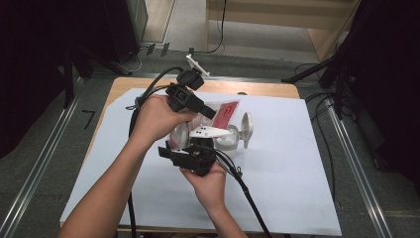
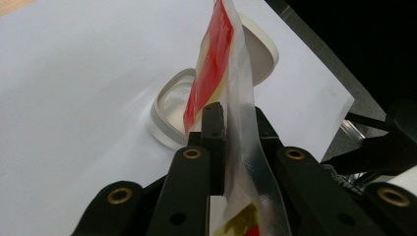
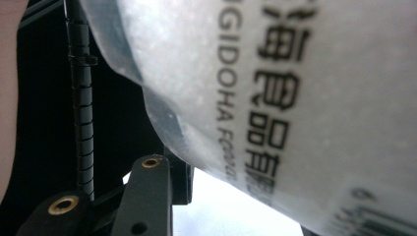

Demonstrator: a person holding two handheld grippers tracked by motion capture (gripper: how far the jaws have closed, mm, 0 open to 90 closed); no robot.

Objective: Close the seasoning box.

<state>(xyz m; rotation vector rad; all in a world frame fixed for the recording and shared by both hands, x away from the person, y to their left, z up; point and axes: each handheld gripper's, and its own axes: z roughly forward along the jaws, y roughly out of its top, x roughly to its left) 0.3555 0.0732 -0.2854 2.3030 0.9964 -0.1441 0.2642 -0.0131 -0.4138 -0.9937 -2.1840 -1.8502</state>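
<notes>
Packet [image 2: 231, 83], clear with red print, is held upright above the bench [image 1: 297, 198], its edge clamped between the left gripper [image 2: 236, 132] fingers. Right gripper [image 1: 195, 148] fingers flank its printed side; contact cannot be told. White container [image 2: 169, 110] lies open behind.

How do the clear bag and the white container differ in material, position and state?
The clear bag is thin printed film with red on it; the white container is a rigid round-cornered tub. The bag is lifted, pinched by the left gripper; the container rests on the white sheet. The bag hangs upright above the container, whose lid stands open.
</notes>
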